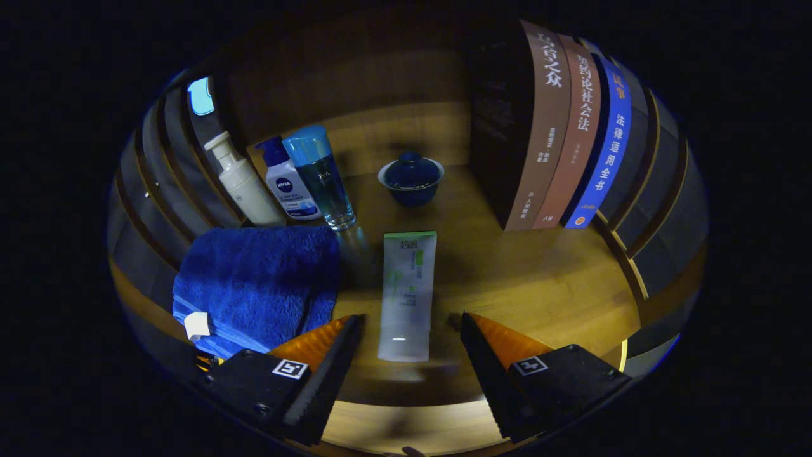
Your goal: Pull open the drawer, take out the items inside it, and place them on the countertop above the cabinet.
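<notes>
Although the claw is spread wide with nothing pressed between its fingers, the white tube with a green cap lies flat on the wooden surface with its near end in the gap between the fingertips, apparently touched by neither, which suggests it has been laid down here as one of the drawer's items, or is about to be picked up; I cannot tell which. It lies lengthwise along the fingers' line, a natural way for a claw to set it down. Left of it sits a folded blue towel, and behind that a white pump bottle, a white bottle with a blue top and a clear blue bottle stand close together. Farther back is a dark blue lidded cup, and three books stand upright to the right. Lighting is dim, so the back wall is hard to read, and the towel's near edge is partly covered by the left finger.
</notes>
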`<state>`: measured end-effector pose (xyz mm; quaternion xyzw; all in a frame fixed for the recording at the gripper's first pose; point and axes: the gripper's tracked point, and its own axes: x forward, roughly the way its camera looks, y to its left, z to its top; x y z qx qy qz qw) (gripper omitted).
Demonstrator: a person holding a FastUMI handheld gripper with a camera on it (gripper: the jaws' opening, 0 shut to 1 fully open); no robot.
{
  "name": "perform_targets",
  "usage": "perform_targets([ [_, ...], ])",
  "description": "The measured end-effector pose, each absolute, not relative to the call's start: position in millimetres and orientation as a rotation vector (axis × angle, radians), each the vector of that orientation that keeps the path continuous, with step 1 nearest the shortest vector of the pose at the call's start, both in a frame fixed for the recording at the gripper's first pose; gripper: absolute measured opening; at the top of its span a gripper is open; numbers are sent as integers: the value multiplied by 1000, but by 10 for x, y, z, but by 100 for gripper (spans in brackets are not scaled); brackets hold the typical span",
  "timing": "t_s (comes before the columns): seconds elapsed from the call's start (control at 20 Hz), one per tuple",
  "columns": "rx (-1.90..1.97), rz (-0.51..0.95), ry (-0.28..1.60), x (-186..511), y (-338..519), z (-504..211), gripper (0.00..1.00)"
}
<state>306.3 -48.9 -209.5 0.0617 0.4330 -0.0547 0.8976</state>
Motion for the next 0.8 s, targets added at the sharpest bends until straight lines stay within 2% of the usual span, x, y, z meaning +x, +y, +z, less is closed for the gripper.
perform_targets([
  [0.4, 106, -99, 697, 2312, -530, -1287, 100],
  [0.65, 93, -79, 527, 1505, -404, -858, 100],
  [0.8, 81, -74, 457, 961, -261, -882, 99],
])
